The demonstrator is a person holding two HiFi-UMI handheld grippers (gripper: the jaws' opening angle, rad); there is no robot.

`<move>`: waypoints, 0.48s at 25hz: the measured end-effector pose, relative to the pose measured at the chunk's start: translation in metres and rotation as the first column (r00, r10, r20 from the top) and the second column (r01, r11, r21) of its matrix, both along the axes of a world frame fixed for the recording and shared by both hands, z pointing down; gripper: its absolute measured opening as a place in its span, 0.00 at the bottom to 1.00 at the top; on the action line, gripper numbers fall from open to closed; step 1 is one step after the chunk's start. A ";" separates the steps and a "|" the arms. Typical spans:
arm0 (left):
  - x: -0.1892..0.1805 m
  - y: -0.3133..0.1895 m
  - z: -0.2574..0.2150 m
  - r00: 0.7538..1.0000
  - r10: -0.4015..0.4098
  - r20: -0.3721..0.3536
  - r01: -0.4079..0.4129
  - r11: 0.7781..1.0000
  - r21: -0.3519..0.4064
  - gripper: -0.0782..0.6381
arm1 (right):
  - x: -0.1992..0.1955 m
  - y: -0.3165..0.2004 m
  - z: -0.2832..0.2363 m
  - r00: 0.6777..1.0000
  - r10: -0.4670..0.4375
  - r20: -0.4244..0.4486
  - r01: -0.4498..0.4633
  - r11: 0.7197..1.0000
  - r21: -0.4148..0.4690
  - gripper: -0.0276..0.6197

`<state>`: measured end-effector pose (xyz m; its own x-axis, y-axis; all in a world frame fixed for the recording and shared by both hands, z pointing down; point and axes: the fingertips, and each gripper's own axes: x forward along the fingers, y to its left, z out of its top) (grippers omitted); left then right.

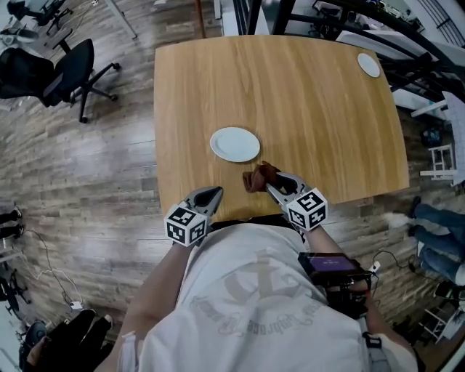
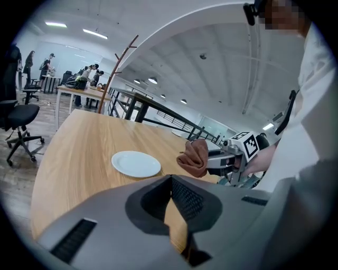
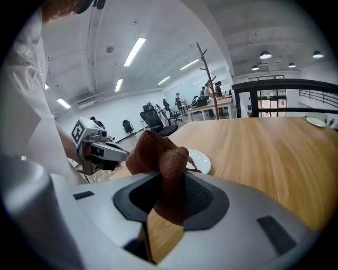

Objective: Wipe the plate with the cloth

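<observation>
A white plate (image 1: pixel 235 144) lies on the wooden table (image 1: pixel 305 109), left of its middle and toward the near side. My right gripper (image 1: pixel 278 186) hovers just short of the plate, shut on a bunched brown cloth (image 1: pixel 259 176) that hangs from its tips. In the right gripper view the cloth (image 3: pixel 158 155) fills the jaws (image 3: pixel 166 200) and hides part of the plate (image 3: pixel 200 161). My left gripper (image 1: pixel 213 195) is over the near table edge, shut, with nothing in it. Its own view shows the plate (image 2: pixel 135 163) ahead and the cloth (image 2: pixel 194 157) to the right.
A second small white plate (image 1: pixel 368 65) sits at the table's far right corner. A black office chair (image 1: pixel 58 73) stands on the wood floor to the left. Black metal frames (image 1: pixel 327 18) stand beyond the far edge. My body is against the near edge.
</observation>
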<state>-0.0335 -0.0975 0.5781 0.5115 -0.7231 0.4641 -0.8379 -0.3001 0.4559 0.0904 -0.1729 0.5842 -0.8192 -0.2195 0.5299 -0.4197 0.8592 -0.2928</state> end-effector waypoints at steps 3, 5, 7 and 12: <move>-0.010 -0.012 -0.005 0.999 -0.033 0.025 0.033 0.999 -0.002 0.12 | -0.017 -0.016 0.002 0.999 -0.051 -0.001 0.051 0.999 0.009 0.24; -0.008 -0.020 -0.007 0.998 -0.060 0.036 0.060 0.998 -0.008 0.12 | -0.020 -0.024 0.002 0.996 -0.086 0.003 0.086 0.996 0.007 0.24; 0.001 -0.026 -0.007 0.996 -0.082 0.042 0.083 0.996 -0.016 0.12 | -0.014 -0.030 0.003 0.994 -0.113 0.009 0.113 0.994 0.003 0.24; 0.016 -0.036 -0.007 0.989 -0.138 0.062 0.140 0.989 -0.036 0.12 | -0.007 -0.050 0.005 0.986 -0.163 0.021 0.163 0.987 -0.013 0.24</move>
